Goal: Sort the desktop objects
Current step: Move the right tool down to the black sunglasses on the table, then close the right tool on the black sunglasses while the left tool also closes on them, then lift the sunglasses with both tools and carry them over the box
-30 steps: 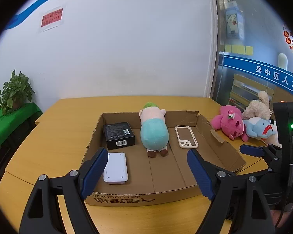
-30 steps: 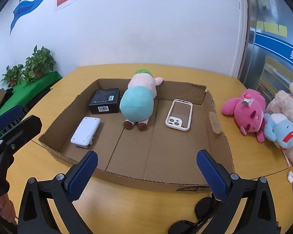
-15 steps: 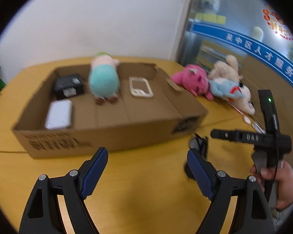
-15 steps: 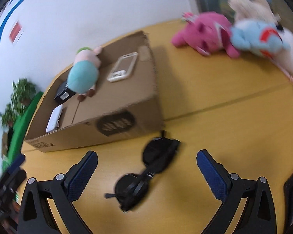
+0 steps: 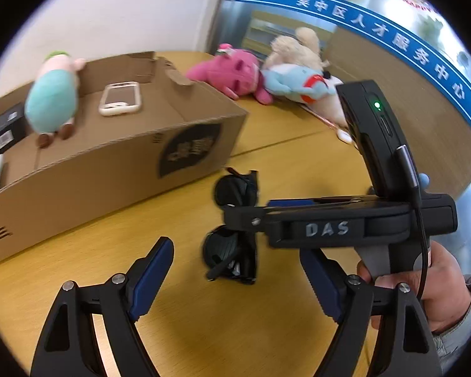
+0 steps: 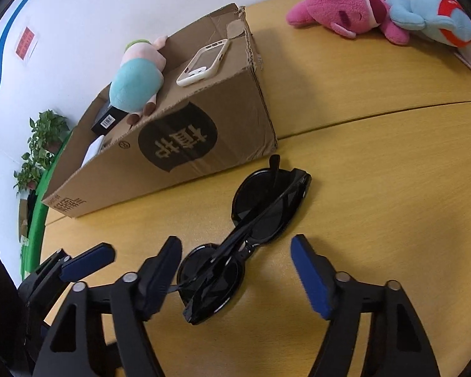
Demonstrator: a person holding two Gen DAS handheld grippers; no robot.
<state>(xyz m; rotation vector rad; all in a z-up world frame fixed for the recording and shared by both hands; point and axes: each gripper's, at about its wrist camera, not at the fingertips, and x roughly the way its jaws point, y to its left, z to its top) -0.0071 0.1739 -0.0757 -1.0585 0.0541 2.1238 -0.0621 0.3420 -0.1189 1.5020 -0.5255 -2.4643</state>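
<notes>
Folded black sunglasses (image 6: 251, 235) lie on the yellow table in front of the cardboard box (image 6: 179, 144). My right gripper (image 6: 235, 270) is open, its blue pads on either side of the glasses, low over them. In the left wrist view the sunglasses (image 5: 232, 232) show partly behind the right gripper's body (image 5: 329, 226). My left gripper (image 5: 235, 279) is open and empty, just short of the glasses. The box (image 5: 110, 163) holds a teal plush (image 6: 138, 84), a phone case (image 6: 204, 62), a black box (image 6: 106, 119) and a white device (image 6: 94, 150).
A pink plush (image 6: 345, 9) and a blue plush (image 6: 430, 15) lie on the table at the far right, with a beige plush (image 5: 295, 47) behind them. Potted plants (image 6: 40, 144) stand beyond the table's left side.
Both grippers have swung from above the box down to the table in front of it. The right gripper has closed in around the sunglasses. Both stay open.
</notes>
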